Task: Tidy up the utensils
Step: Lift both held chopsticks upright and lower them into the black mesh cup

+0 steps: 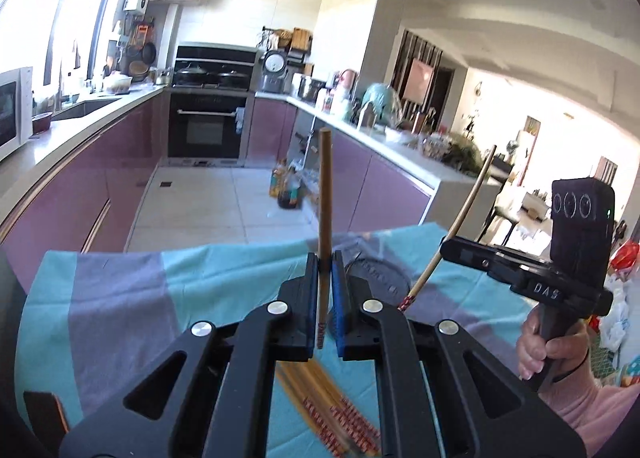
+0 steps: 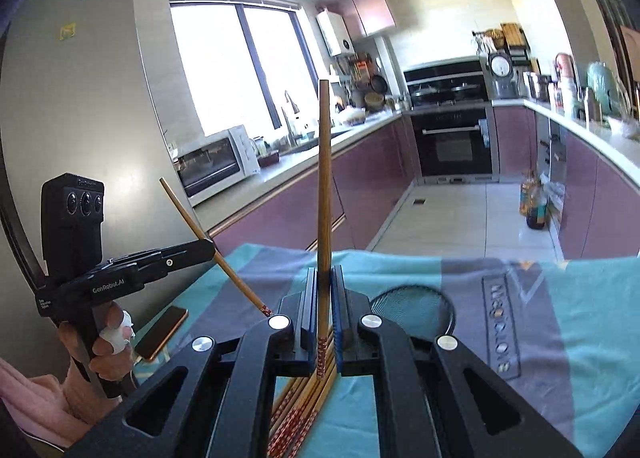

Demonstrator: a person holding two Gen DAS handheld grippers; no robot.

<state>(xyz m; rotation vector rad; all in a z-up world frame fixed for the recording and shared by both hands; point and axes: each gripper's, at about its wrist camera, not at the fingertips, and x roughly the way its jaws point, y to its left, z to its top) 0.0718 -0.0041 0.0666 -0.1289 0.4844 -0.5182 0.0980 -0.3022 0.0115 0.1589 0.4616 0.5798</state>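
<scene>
My left gripper [image 1: 325, 264] is shut on a wooden chopstick [image 1: 325, 197] that stands upright between its blue pads. My right gripper [image 2: 325, 278] is shut on another upright wooden chopstick [image 2: 324, 177]. Each gripper shows in the other's view, the right one [image 1: 444, 248] with its chopstick [image 1: 460, 217] slanting, the left one [image 2: 212, 248] likewise [image 2: 200, 232]. Several chopsticks with red patterned ends [image 2: 304, 406] lie in a pile on the teal and grey cloth [image 2: 580, 298], below both grippers; the pile also shows in the left wrist view [image 1: 332, 410].
A black round mesh strainer [image 2: 416, 300] lies on the cloth just right of the right gripper. A grey tray of small round items [image 2: 500, 326] lies further right. A phone [image 2: 162, 332] lies at the cloth's left edge. Kitchen counters and an oven stand beyond.
</scene>
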